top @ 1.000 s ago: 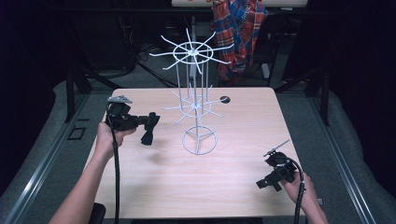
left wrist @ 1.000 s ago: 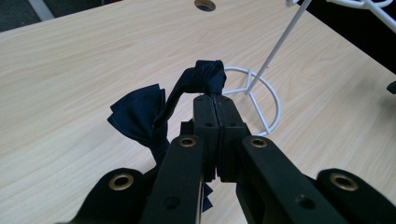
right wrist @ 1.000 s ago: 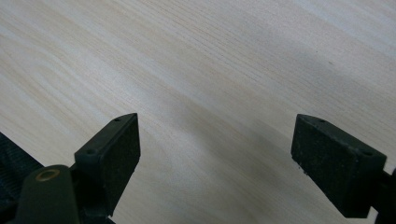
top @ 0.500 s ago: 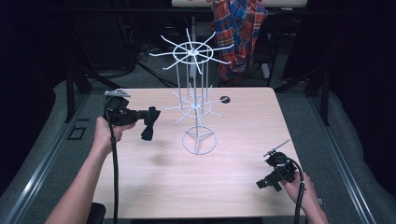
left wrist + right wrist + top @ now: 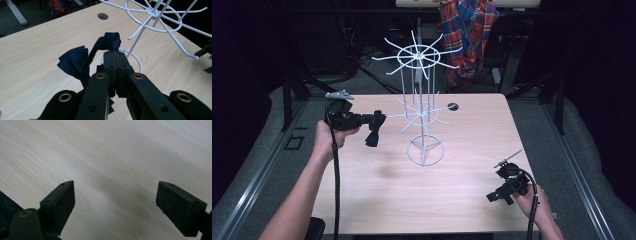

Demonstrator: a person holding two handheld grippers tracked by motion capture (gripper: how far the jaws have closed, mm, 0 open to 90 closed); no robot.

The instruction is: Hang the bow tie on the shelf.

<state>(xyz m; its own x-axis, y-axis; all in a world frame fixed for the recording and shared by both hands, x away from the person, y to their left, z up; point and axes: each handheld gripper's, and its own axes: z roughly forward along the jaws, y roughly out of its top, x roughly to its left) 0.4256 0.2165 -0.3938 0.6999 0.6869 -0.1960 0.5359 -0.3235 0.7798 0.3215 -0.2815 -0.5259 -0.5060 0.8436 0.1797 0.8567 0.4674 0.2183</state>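
Note:
A dark navy bow tie (image 5: 374,131) hangs from my left gripper (image 5: 381,120), held above the left half of the wooden table (image 5: 362,200). In the left gripper view the jaws are pressed together on the bow tie's (image 5: 75,62) strap, and its knot (image 5: 110,40) bulges just past my left gripper (image 5: 115,56). A white wire rack (image 5: 422,112) with spoke arms stands just right of it on a ring base. My right gripper (image 5: 493,196) rests low at the table's front right, its pads (image 5: 60,200) wide apart over bare wood with nothing between them.
A round cable hole (image 5: 453,106) sits in the table behind the rack. A plaid shirt (image 5: 467,35) hangs beyond the far edge. The rack's lower arms (image 5: 175,27) reach close to the held bow tie. Dark floor surrounds the table.
My left gripper has risen a little with the bow tie and edged toward the rack. The right gripper has stayed where it was.

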